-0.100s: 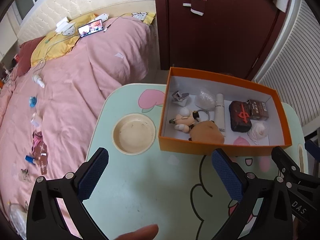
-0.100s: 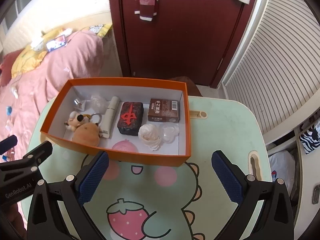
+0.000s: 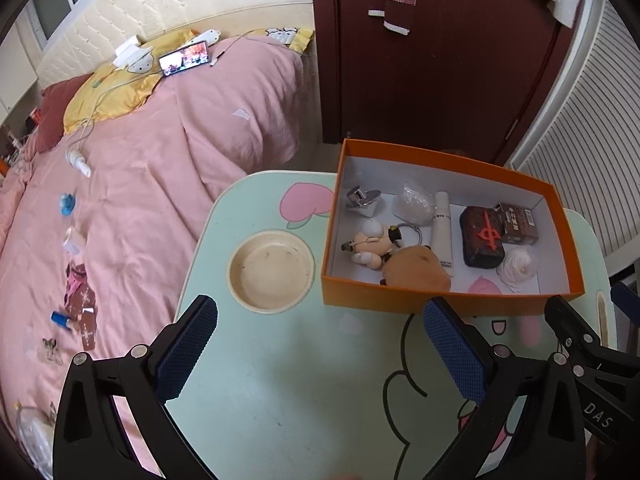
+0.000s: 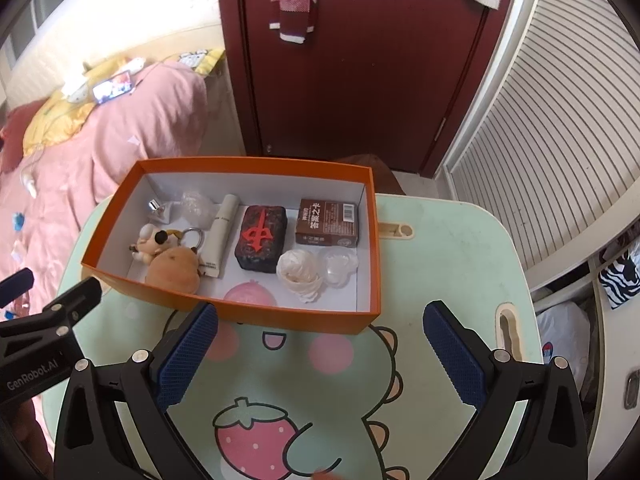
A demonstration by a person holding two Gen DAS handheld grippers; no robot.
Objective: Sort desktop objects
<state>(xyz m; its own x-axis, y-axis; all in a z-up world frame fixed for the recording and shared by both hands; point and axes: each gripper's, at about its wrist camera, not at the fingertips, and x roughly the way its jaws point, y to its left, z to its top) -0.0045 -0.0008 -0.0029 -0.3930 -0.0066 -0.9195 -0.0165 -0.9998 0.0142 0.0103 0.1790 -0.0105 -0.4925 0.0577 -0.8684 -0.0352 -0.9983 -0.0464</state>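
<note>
Mint cartoon table (image 4: 452, 248), orange box (image 4: 256, 316), pink bed (image 3: 160, 184), maroon wardrobe (image 4: 360, 60)

Pink round item (image 4: 250, 295) half hidden behind orange box (image 4: 288, 316) front wall. Brown carton (image 3: 518, 224) partly blocked by black block (image 3: 482, 238). Phone (image 3: 185, 58) screen too small to read. Items on bed (image 3: 160, 168) blurred, unidentifiable. Counter (image 4: 460, 248) near edge cut off.

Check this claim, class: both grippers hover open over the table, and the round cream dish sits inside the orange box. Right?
Not quite. The cream dish sits on the table, left of the orange box, as the left wrist view shows. Both the left gripper and right gripper do hover with jaws open.
</note>
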